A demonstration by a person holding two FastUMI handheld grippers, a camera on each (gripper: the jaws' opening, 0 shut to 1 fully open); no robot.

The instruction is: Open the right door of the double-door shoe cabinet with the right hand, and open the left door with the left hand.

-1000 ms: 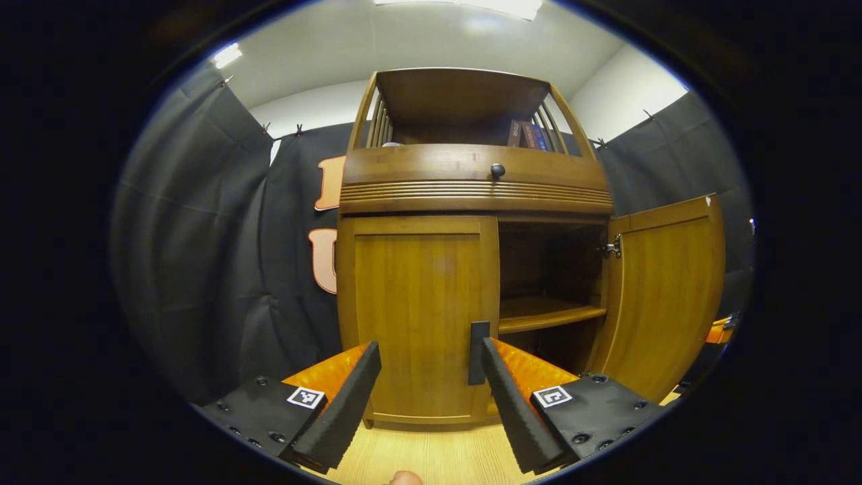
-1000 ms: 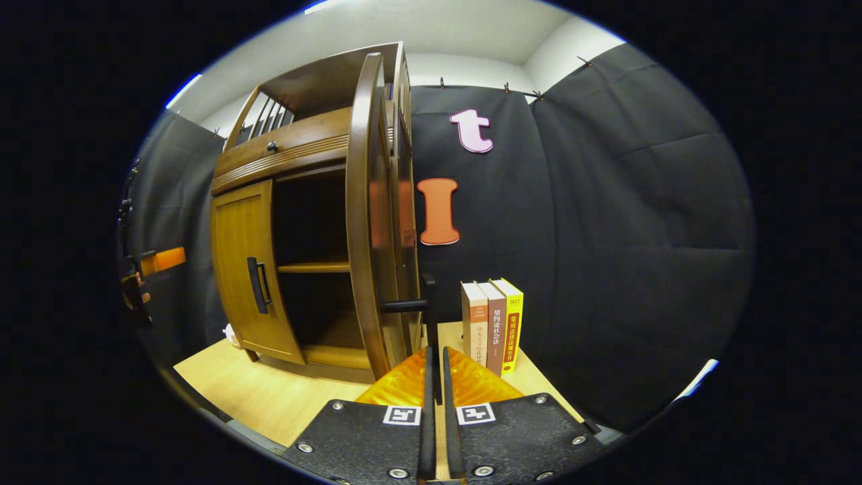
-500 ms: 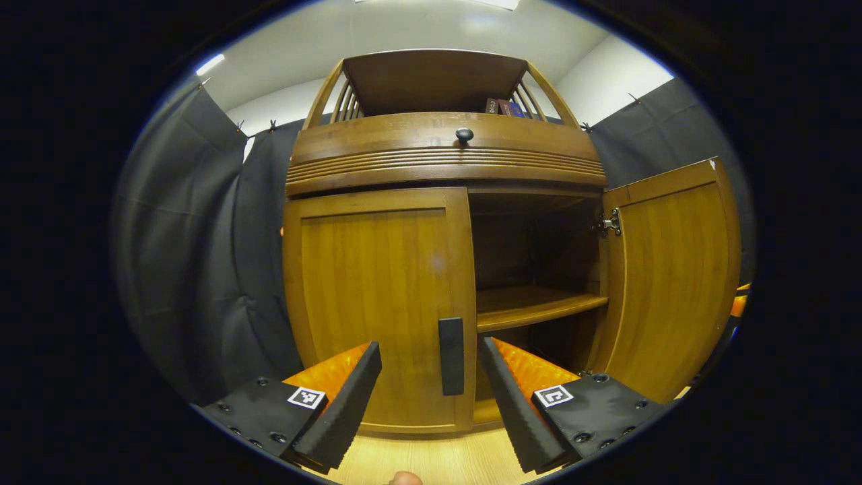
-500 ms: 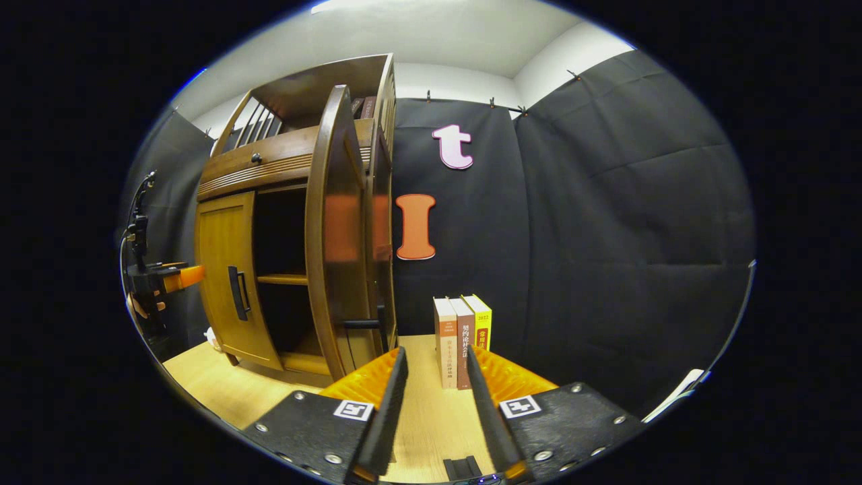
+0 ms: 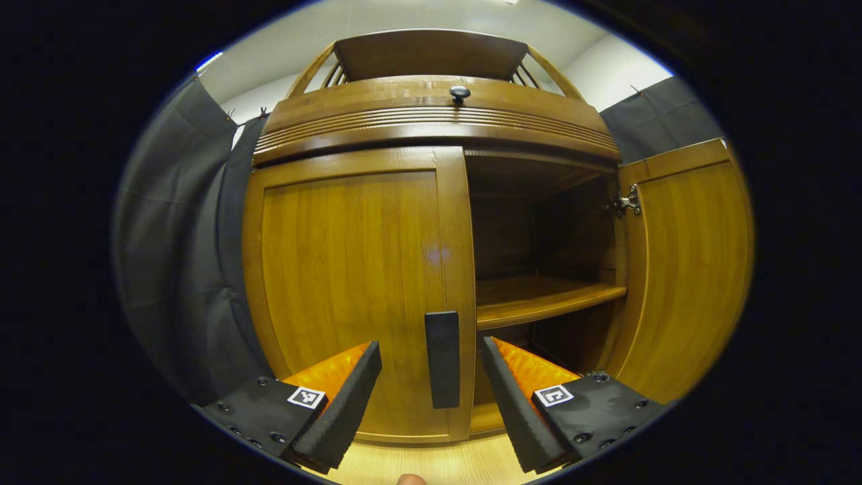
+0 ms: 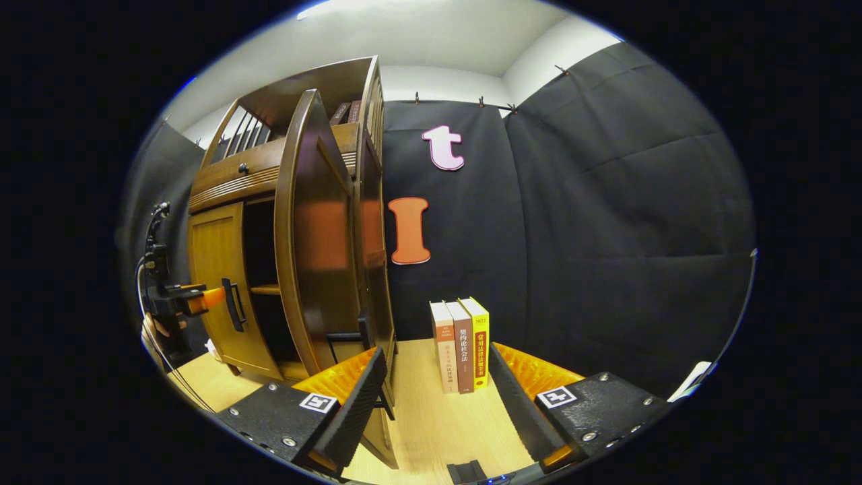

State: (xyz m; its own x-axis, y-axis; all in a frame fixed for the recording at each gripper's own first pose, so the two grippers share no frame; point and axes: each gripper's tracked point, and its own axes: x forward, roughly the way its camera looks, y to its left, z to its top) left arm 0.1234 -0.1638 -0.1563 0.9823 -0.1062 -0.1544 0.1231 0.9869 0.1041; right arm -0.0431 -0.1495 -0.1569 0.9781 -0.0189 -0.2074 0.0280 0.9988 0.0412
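Observation:
A brown wooden shoe cabinet (image 5: 431,121) stands close ahead in the left gripper view. Its left door (image 5: 350,283) is closed, with a dark vertical handle (image 5: 442,358) at its right edge. My left gripper (image 5: 431,391) is open, its fingers on either side of that handle and just short of it. The right door (image 5: 687,269) stands swung open, baring an inner shelf (image 5: 545,300). In the right gripper view the open right door (image 6: 313,242) is seen edge-on, its handle (image 6: 353,335) just left of my right gripper (image 6: 434,397), which is open and holds nothing. The left gripper (image 6: 195,300) shows near the left door's handle (image 6: 234,304).
Three upright books (image 6: 461,343) stand on the light wooden floor (image 6: 438,424) right of the cabinet. Black cloth walls (image 6: 606,222) close in the booth. A drawer with a round knob (image 5: 459,92) runs across the cabinet above the doors. A hand (image 6: 156,329) holds the left gripper.
My left gripper moved in toward the left door until its fingers flank the handle. My right gripper opened, let go of the right door's handle, and drew off to the right.

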